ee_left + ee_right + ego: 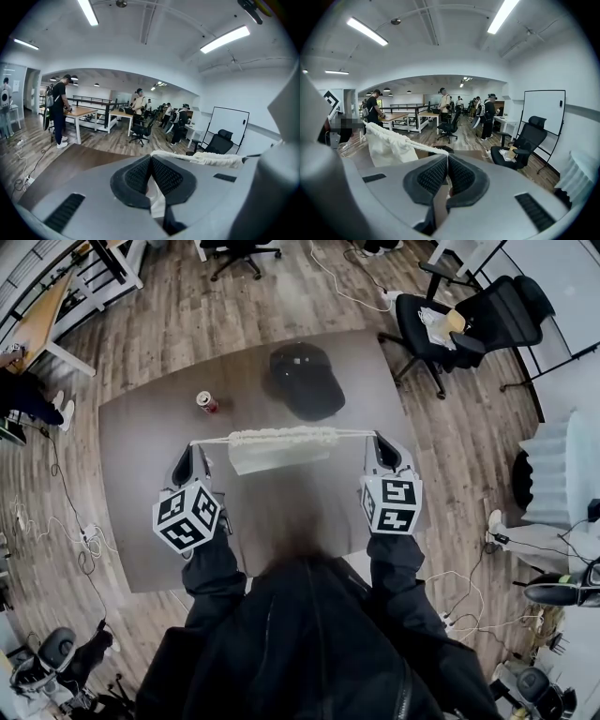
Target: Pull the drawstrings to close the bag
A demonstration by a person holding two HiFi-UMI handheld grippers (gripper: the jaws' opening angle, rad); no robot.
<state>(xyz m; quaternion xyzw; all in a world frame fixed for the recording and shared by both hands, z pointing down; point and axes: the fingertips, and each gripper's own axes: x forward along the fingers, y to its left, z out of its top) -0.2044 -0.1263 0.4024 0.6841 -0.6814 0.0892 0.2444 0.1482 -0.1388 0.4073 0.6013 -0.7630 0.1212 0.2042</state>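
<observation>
The left gripper [151, 163] is pinching the left drawstring [212, 440], its jaws pressing together on the white cord. The right gripper [446, 162] is clamping the right drawstring [354, 433] in the same way, with no gap showing between its jaws. Both cords are running taut and nearly level from the gripper tips into the drawstring bag [277, 448]. The bag is hanging between the two grippers, just on the person's side of the black baseball cap [307, 381].

The bag is looking cream-coloured and soft. Its mouth is bunching into a tight, rope-like ruffle along the top edge, and the limp cloth body is drooping below it. The long axis of that gathered mouth is lying side to side, one end pointing at each gripper, and the body is pointing down toward the dark desk [141, 442]. Whether the bottom of the bag is touching the desk cannot be told.

A red can [207, 401] is standing upright on the desk to the left of the cap.
</observation>
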